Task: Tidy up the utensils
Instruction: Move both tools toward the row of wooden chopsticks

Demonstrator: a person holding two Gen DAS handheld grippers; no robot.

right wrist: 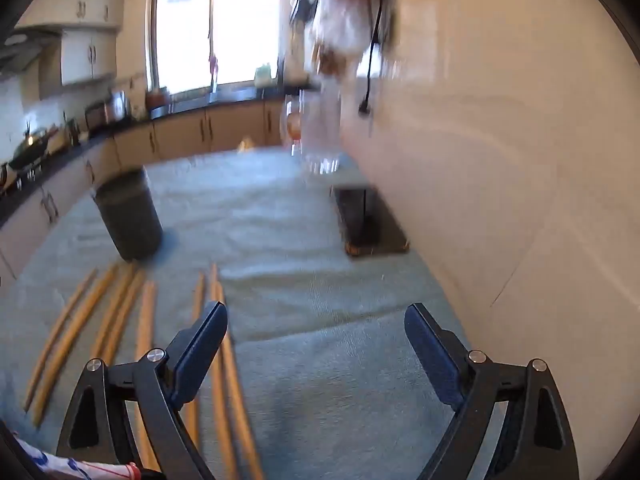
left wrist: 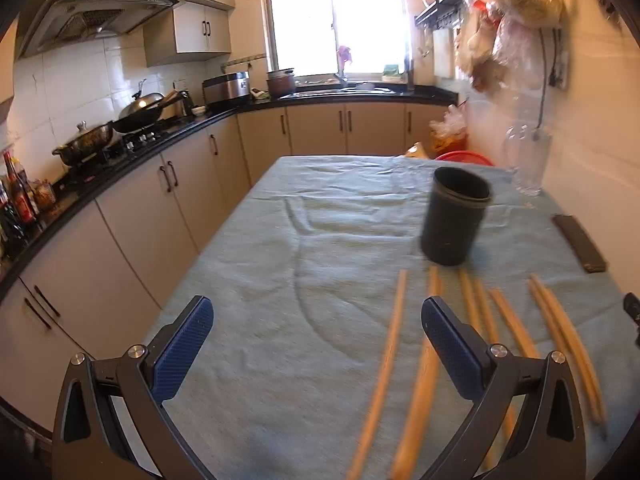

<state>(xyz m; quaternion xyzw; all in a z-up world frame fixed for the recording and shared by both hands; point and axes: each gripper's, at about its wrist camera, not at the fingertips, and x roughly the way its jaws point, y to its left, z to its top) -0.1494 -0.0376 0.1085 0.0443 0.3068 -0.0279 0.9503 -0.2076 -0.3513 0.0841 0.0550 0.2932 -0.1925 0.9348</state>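
Wooden chopsticks [left wrist: 394, 344] lie scattered lengthwise on the light blue tablecloth [left wrist: 280, 260], none of them held. Seen from the left gripper [left wrist: 318, 320], they fan out ahead and to its right, several passing under and beyond its right finger, with one pair farther off to the right near the cloth's edge. Seen from the right gripper [right wrist: 316, 324], the chopsticks [right wrist: 140, 320] spread out to its left, and a couple run beneath its left finger toward the camera. Both grippers hang above the cloth, tilted downward, their jaws spread wide with nothing between the blue pads. Just beyond the far tips of the chopsticks stands a dark cylindrical holder [left wrist: 454, 216], upright, ahead and right of the left gripper; in the right wrist view the holder [right wrist: 128, 216] sits ahead and to the left. Farther right of the left gripper a flat dark rectangular object [left wrist: 578, 244] lies on the cloth beside the wall, and behind it stands a clear plastic bottle [left wrist: 526, 160]. To the far left of the left gripper runs a black kitchen counter [left wrist: 132, 156] with pans on a stove, and a bright window [left wrist: 336, 20] lies straight ahead.
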